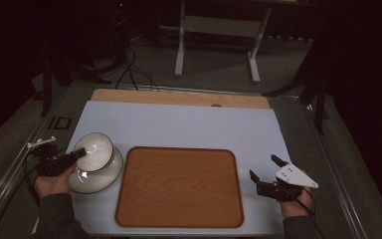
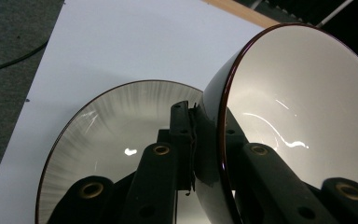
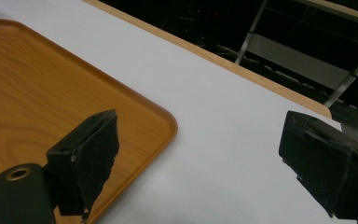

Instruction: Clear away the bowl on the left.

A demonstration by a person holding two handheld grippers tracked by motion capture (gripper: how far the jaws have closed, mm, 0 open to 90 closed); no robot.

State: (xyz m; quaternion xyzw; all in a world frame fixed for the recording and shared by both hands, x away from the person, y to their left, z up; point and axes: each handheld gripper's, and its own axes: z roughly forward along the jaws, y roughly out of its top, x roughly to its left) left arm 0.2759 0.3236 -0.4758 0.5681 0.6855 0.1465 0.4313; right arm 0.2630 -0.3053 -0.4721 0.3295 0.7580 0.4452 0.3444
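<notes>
The left tongs [image 1: 82, 153] are clenched on the rim of a bowl [image 1: 95, 151], dark outside and glossy white inside. In the left gripper view one jaw lies against the dark outer wall and the other sits inside the white hollow, so the wall of the bowl [image 2: 303, 102] is pinched between the pads. The bowl is tipped on its side, its mouth turned toward the tray, and it hangs over a shallow white plate [image 1: 107, 177] with a thin dark edge that rests near the left edge of the worktop [image 1: 189, 127]. Whether the bowl's foot touches the plate I cannot tell.

The right tongs [image 1: 264, 168] are released, their jaws wide apart with nothing between them, held low near the right edge of the worktop, just beside the wooden tray [image 1: 179, 186], which lies empty along the near edge at the middle.

The bowl looks like glazed ceramic: stiff, fairly heavy for a one-sided pinch, slick on both faces and easily chipped. A grip at one spot on the rim lets the weight swing below the pads, so it may pivot or slide. The hold is safest deep over the rim, the pads well down the wall, and the bowl should be set down gently, clear of the plate's edge.
</notes>
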